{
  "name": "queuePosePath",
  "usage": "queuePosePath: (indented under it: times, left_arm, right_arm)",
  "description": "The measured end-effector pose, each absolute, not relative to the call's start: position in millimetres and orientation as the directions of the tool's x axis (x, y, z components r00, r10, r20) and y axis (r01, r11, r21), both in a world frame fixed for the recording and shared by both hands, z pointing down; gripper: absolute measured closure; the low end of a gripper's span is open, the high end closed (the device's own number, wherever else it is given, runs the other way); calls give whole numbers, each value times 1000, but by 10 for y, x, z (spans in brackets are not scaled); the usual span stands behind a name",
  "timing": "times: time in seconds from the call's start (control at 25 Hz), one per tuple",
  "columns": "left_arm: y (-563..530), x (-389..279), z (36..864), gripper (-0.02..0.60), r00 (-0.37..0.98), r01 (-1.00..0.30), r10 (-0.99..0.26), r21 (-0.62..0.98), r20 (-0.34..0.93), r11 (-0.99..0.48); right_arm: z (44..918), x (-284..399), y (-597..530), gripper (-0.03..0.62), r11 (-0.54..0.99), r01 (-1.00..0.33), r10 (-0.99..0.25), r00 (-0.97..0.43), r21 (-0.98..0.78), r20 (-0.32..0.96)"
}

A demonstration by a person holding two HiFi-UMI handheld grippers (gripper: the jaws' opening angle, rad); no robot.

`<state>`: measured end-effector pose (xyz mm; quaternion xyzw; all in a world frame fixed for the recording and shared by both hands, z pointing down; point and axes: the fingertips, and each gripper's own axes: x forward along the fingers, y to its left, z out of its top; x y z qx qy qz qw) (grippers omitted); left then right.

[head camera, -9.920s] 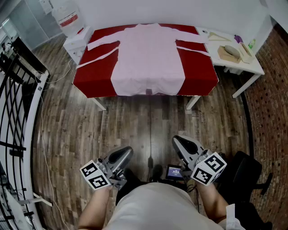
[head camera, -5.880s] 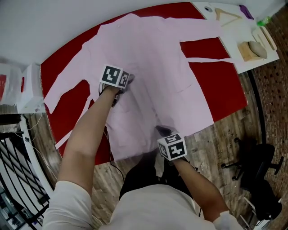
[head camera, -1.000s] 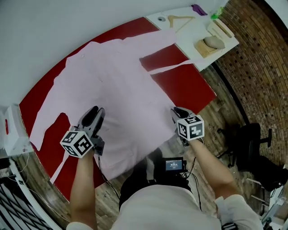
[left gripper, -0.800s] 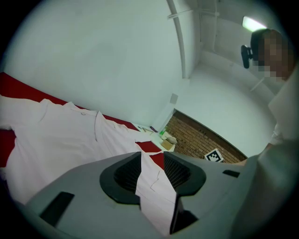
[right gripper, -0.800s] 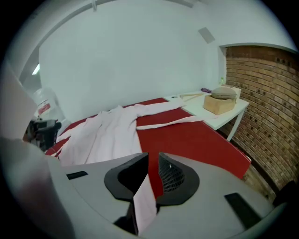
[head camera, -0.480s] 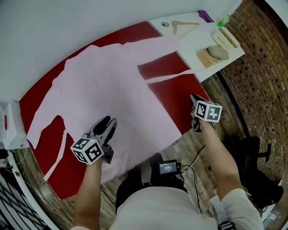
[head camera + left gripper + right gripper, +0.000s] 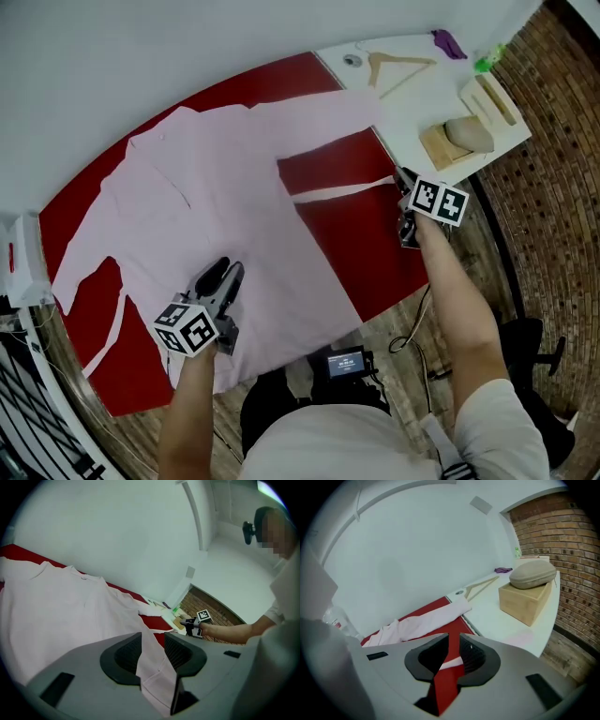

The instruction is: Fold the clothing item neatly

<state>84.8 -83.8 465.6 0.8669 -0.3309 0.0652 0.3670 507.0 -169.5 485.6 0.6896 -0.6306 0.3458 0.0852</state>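
Presently, the pink garment [image 7: 216, 206] lies spread flat across the red table [image 7: 361, 258], one sleeve reaching the white side table [image 7: 412, 108]. Left gripper [image 7: 152, 641]: clenched on a raised fold of the garment near its lower hem, with cloth filling the gap between the pads. Right gripper [image 7: 454, 641]: jaws slightly apart, grasping nothing; the garment's loose tie strip [image 7: 451, 663] crosses the gap below them, over bare red cloth. Noted on the side table: a wooden block [image 7: 439, 145] and a hanger [image 7: 398, 64].
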Motion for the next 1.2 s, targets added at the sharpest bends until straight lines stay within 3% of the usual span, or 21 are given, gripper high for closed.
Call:
queuePosePath:
  times: [0.44, 0.68, 1.08, 1.2]
  left_arm:
    - [-1138, 1095, 4785, 430, 749, -650, -535, 588, 390, -482]
    - [-1222, 1085, 4873, 430, 733, -666, -542, 596, 411, -449]
    - [-1220, 1024, 4936, 430, 718, -681, -544, 601, 434, -420]
    - [-1225, 1023, 4932, 430, 717, -682, -545, 601, 435, -417]
  right_arm:
    - [5038, 5466, -2901, 528, -204, -894, -827, -62, -400, 559]
    - [5216, 5686, -3274, 499, -307, -789, -835, -45, -532, 548]
    - [5535, 5696, -3510, 476, -438, -757, -743, 2, -484, 670]
    - [5573, 5717, -3489, 524, -467, -771, -712, 37, -434, 701]
